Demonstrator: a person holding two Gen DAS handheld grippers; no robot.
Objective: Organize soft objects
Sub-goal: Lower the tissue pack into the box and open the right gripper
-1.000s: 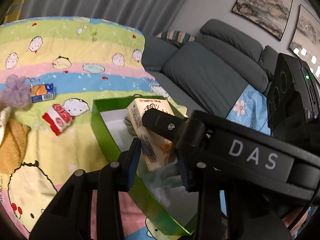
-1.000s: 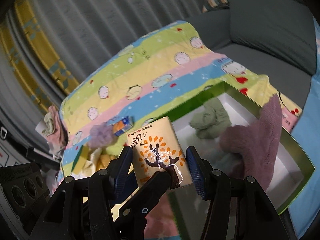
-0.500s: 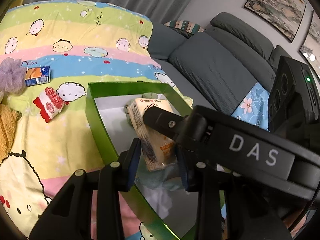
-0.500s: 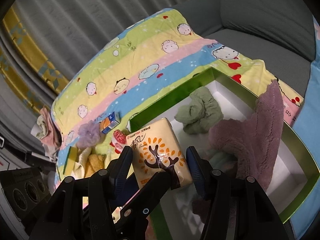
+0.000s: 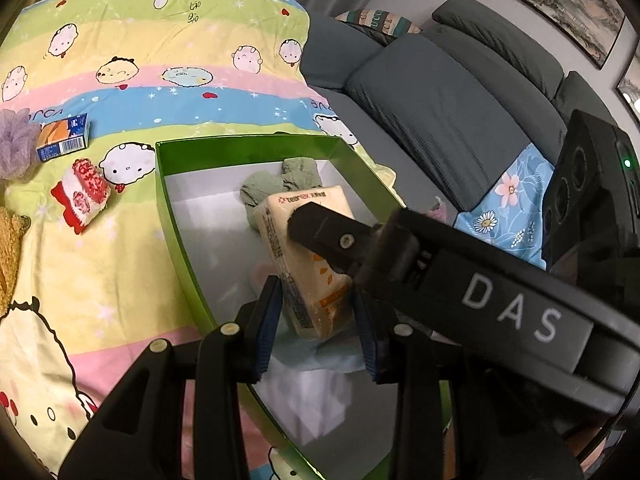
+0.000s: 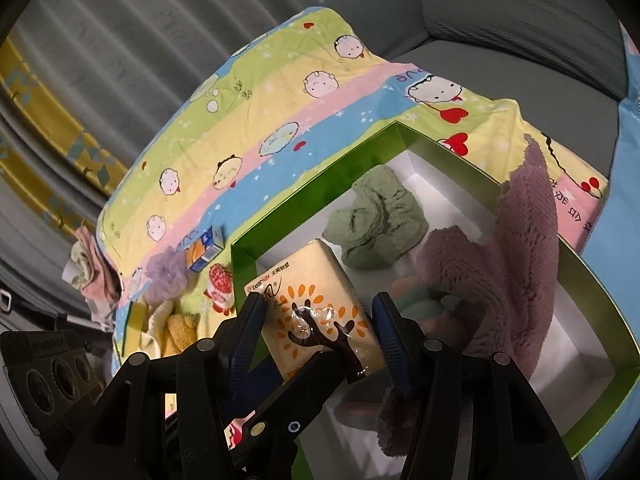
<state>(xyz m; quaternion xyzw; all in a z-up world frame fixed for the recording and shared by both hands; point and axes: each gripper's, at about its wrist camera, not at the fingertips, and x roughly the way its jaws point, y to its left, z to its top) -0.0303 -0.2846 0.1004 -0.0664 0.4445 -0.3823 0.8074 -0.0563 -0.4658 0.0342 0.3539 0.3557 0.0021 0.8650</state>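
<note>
Surface: we see a cartoon-print striped quilt [image 5: 120, 92] draped over a grey sofa [image 5: 440, 92].
Room: grey curtains [image 6: 120, 40], framed landscape paintings [image 5: 568, 4].
Tissue pack [image 5: 308, 256]: over the green box [image 5: 176, 216], pinched by left gripper [image 5: 316, 320] and right gripper [image 6: 320, 328] together.

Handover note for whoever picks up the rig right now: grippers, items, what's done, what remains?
Left gripper: shut on the tissue pack, across its thin sides.
Right gripper: shut on the same pack, across its width.
The pack is held over the green box, not yet released.
Done: green cloth and purple towel are in the box, with the towel draped over its rim.
Left: purple pouf, red-white packet, blue-orange carton and yellow cloth lie on the blanket.
</note>
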